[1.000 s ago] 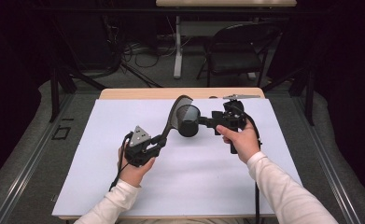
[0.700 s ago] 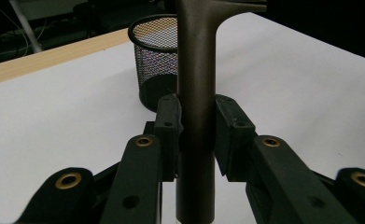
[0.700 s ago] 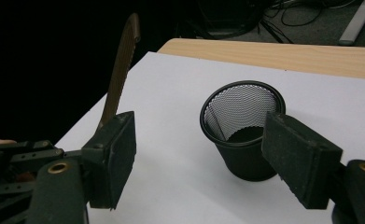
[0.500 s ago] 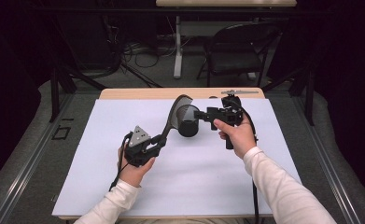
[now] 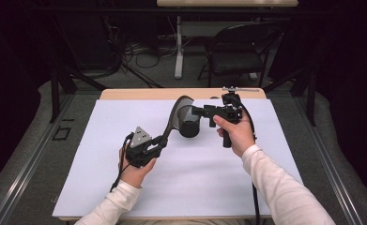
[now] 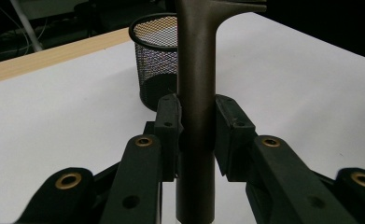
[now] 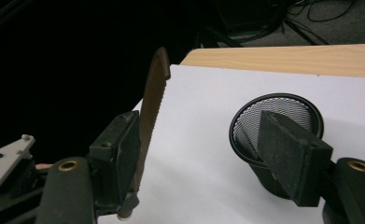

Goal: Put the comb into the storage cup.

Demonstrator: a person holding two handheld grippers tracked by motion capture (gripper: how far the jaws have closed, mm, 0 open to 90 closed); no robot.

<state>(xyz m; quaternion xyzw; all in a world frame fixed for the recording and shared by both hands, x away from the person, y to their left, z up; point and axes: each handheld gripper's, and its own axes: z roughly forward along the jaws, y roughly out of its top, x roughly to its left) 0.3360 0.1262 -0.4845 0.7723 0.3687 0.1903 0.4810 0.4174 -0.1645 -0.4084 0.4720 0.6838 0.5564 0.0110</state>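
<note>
Your left gripper (image 6: 196,122) is clamped narrow on the brown handle of the utensil (image 6: 196,70), a pad pressing on each side, and holds it off the white table cover (image 5: 195,187). The utensil slants up and away from that grip, its broad serrated end (image 7: 150,102) hanging beside the black mesh cup (image 5: 189,127), which stands upright on the cover.

Your right gripper (image 7: 208,149) stands wide. Its jaws have just been closing, with the serrated edge at the inner face of one pad and the other pad out over the cup's mouth (image 7: 276,116). Nothing is pinched yet, and you cannot tell if that first pad touches.

You look to be mid-handover or steadying the blade, probably to stand the utensil in the cup. Next, close the right jaws squarely on the flat of the blade before the left lets go.
</note>
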